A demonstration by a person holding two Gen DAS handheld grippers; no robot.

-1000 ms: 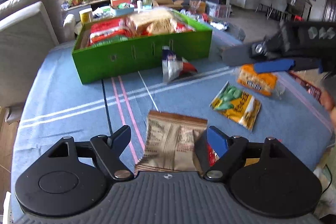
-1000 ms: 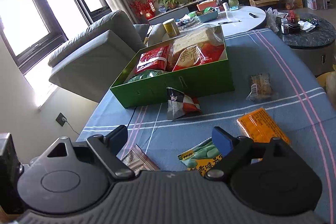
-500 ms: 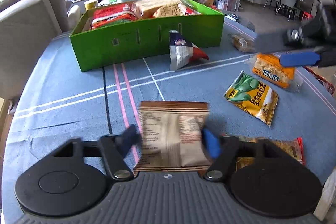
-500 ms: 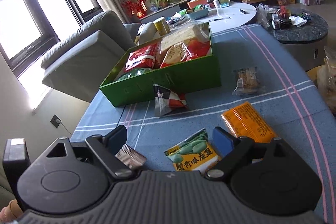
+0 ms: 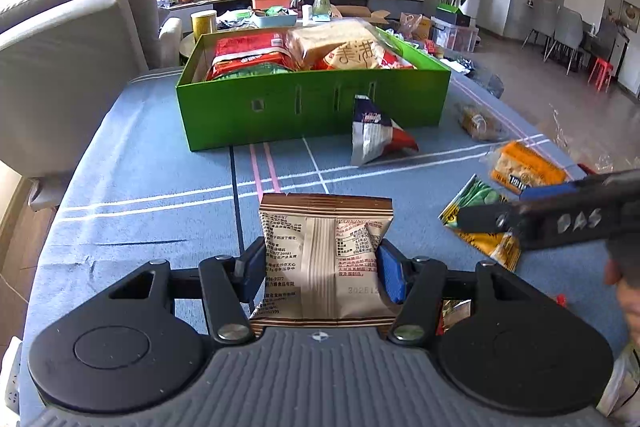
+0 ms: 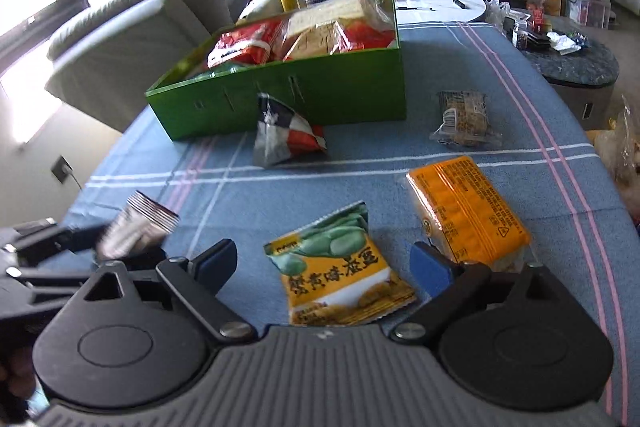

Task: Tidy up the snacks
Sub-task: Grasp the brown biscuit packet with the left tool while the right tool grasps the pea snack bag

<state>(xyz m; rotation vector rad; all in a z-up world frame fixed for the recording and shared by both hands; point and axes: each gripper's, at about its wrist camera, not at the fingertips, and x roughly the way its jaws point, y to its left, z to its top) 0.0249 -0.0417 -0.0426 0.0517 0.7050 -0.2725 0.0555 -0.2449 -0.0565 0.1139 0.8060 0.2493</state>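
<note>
With left gripper [image 5: 322, 267] just closed onto the brown striped foil snack packet [image 5: 324, 259], grip holds.
Right gripper [image 6: 324, 267] wide open, empty, straddling green-and-yellow pea snack pouch [image 6: 340, 267].

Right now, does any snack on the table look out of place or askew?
One: the triangular pouch stands tipped on end against the green box, while the other loose packets lie flat. Nothing looks spilled or torn.

Between the blue finger pads [image 5: 387, 275] sits a tan paper snack packet [image 5: 324, 259] with brown striped ends. Beyond the fingers, a bright green cardboard box [image 5: 312, 103] stands on a blue tablecloth [image 5: 140, 179] with white and pink lines.
</note>
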